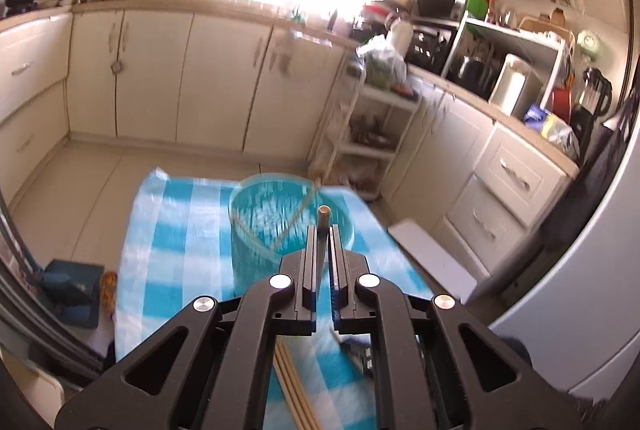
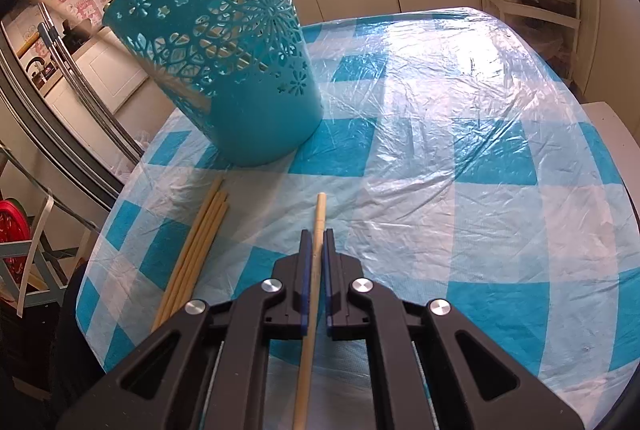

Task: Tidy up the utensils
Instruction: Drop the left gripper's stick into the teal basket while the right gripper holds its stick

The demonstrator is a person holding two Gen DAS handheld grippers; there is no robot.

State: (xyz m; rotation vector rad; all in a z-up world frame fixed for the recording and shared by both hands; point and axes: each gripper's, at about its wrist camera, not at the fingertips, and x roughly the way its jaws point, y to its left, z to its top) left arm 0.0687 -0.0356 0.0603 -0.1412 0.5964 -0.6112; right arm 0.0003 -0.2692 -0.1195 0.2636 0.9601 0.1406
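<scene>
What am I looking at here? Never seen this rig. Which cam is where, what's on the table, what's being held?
There is no robot: a person holds a two-finger gripper in each hand, and a fisheye camera on each looks forward along its fingers.

In the left wrist view, the left gripper is shut on a chopstick pointing toward the teal basket.

In the right wrist view, the right gripper is shut on another chopstick, low over the blue checked tablecloth. A bundle of loose chopsticks lies to its left, in front of the perforated basket, which already holds some sticks.
</scene>
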